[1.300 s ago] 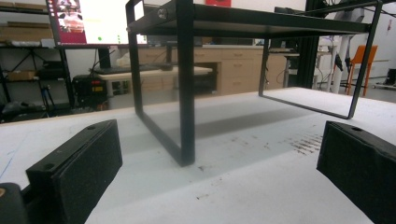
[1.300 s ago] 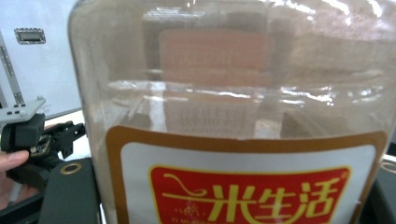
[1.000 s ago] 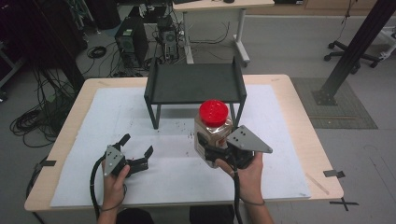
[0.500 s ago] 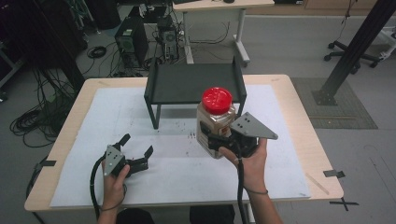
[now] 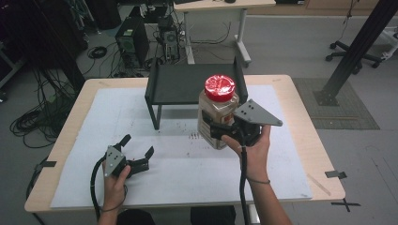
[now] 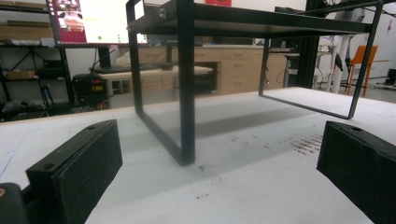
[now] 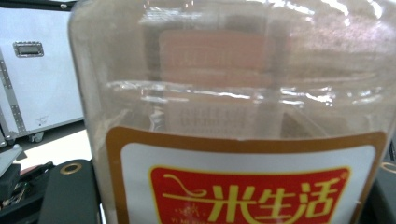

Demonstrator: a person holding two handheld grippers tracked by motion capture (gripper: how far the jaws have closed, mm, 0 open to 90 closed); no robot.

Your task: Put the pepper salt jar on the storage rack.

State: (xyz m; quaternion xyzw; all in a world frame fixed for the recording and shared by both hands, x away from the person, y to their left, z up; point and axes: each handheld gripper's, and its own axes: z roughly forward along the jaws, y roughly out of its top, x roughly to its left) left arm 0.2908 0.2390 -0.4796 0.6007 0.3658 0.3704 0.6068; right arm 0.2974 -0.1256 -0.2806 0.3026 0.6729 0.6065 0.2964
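A clear plastic jar with a red lid and a red and yellow label hangs above the table, upright. My right gripper is shut on its lower body, and the jar's wall stands right in front of the right gripper view. Just in front of the black wire shelf is where the jar hangs. Near the front left of the table my left gripper rests open, with nothing between its fingers. It faces the shelf's front leg.
A white sheet covers the wooden table. Brown specks lie on the sheet in front of the shelf. Beyond the table stand a desk, computers and cables on the floor; a black post stands at the right.
The right gripper has carried the jar upward and away from me, toward the shelf. The left gripper has stayed where it was.
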